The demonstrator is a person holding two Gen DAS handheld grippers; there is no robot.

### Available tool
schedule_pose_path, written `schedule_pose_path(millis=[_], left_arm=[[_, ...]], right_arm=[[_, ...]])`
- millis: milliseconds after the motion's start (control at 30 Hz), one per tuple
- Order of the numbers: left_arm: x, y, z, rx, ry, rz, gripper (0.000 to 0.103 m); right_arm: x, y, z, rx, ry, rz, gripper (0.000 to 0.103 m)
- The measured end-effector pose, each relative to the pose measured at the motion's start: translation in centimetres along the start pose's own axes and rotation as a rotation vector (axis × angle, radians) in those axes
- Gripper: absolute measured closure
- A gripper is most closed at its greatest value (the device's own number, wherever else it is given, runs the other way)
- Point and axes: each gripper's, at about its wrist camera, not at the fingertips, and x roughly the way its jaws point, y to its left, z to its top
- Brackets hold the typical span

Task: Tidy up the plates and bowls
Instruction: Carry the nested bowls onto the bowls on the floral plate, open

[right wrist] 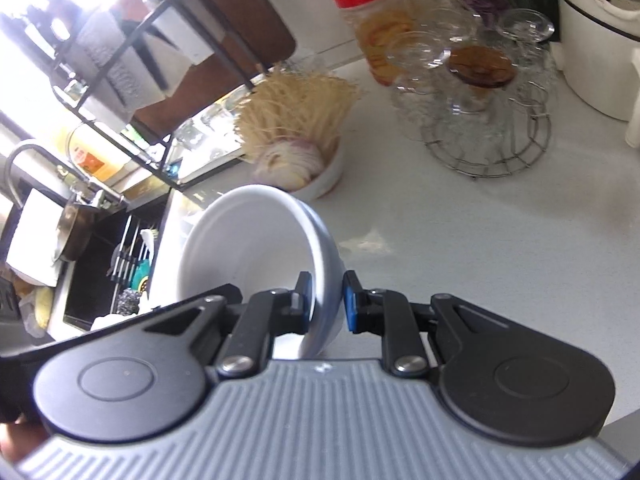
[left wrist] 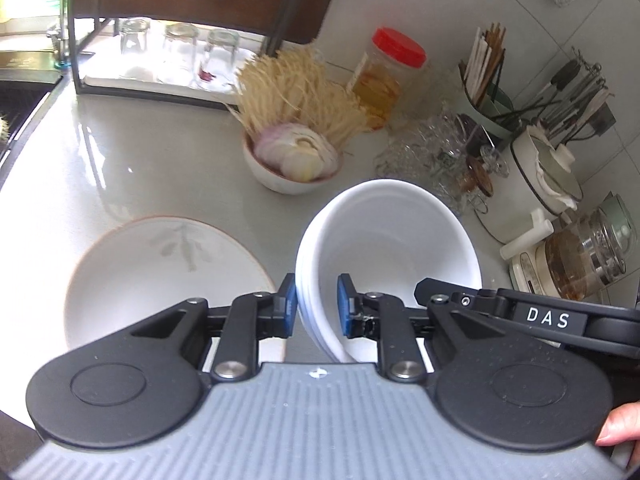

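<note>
1. The bowl (left wrist: 396, 240) in the left claw (left wrist: 317, 306) is plain white; the bowl (right wrist: 256, 248) in the right claw (right wrist: 327, 302) is too.
2. Both claws are black with blue pads (left wrist: 345, 306).
3. The plate (left wrist: 160, 276) is white with a thin orange rim and a faint grey leaf sprig.
4. The jar (left wrist: 380, 80) has a red lid and yellow contents.
5. The desk (left wrist: 140, 160) is glossy pale grey.

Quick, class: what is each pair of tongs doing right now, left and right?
Left tongs: closed on the rim of the white bowl stack.
Right tongs: closed on the rim of the same stack.
</note>
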Motion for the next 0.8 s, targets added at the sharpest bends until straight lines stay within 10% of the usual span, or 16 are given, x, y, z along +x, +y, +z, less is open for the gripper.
schedule_pose_path(millis=[800], left_arm=[[-1.7, 11.7, -1.9, 0.001, 0.056, 0.038, 0.079]], right_arm=[[6.9, 8.0, -5.4, -0.001, 0.065, -0.027, 0.082]])
